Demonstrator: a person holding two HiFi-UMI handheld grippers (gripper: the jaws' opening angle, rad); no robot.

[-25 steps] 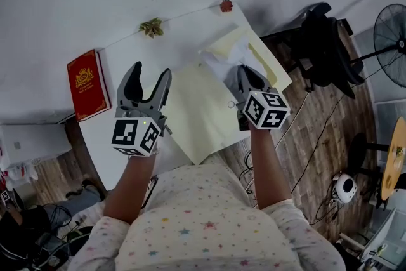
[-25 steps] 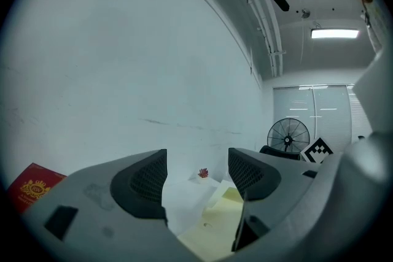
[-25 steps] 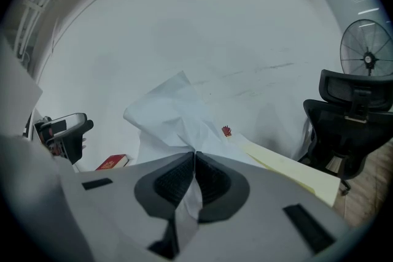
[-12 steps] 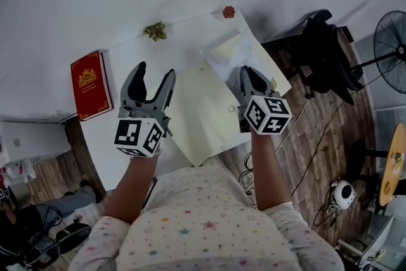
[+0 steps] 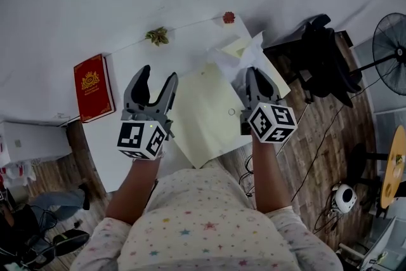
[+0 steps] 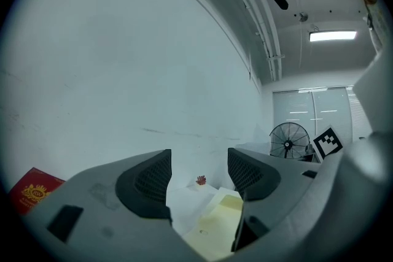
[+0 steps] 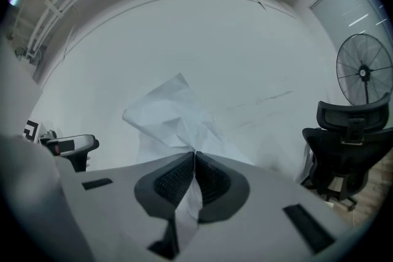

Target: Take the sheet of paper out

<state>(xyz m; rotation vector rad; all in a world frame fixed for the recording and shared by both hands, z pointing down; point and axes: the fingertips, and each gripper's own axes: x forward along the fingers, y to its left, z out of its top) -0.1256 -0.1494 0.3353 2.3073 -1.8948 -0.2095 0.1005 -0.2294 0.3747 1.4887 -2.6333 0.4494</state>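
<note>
The right claw (image 5: 254, 76) is clamped tight on a crumpled white sheet of paper (image 5: 238, 54). Its two pads meet on the sheet, and the paper fans up and out beyond the tips. From above, the sheet sits over the far end of a pale yellow envelope (image 5: 206, 105); I can't tell whether its lower edge is clear of the envelope's mouth. The envelope lies flat on the white surface (image 5: 184, 41), angled, its near corner hanging over the edge toward the person.

The left claw (image 5: 157, 76) hangs beside the envelope's left edge with its jaws wide apart and nothing between them.

A red book (image 5: 92, 87) with a gold emblem lies at the left end of the surface, well apart from the envelope. A dried green leaf (image 5: 157, 35) and a small red leaf (image 5: 228, 17) rest along the far edge. Off to the right, on the wooden floor, stand a black office chair (image 5: 323, 47) and a pedestal fan (image 5: 390, 41).
</note>
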